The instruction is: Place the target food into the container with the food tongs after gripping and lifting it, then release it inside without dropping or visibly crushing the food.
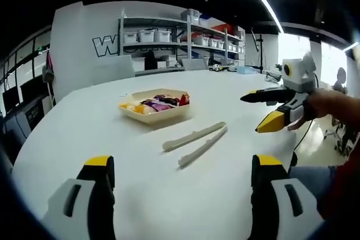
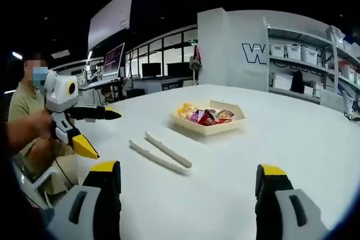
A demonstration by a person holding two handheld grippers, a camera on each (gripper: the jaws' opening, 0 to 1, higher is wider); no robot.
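A broad white table [image 1: 140,184] spreads across the room, with metal shelving [image 1: 180,37] full of storage bins standing against the wall behind it. In the right gripper view a seated person [image 2: 25,122] is at the table's edge.

Near the middle of the table sits a shallow cream-coloured container [image 1: 153,114], already carrying a small heap of wrapped food [image 1: 160,103] in yellow, purple and red. In the right gripper view the same container [image 2: 209,122] lies well beyond the jaws.

The food tongs [image 1: 196,141] lie flat on the table, just in front of the container and apart from it, their two pale arms slightly spread; nothing grips them. In the right gripper view the tongs [image 2: 160,153] rest between the container and the left hand-held gripper.

The left hand-held gripper [image 1: 183,181] hovers above the bare table with its yellow-tipped jaws set wide and nothing between them; in the right gripper view it [image 2: 102,133] comes in from the left. The right hand-held gripper [image 2: 188,181] is likewise spread wide and empty, well short of the tongs; in the left gripper view it [image 1: 259,113] hangs over the table's right edge, jaws parted.
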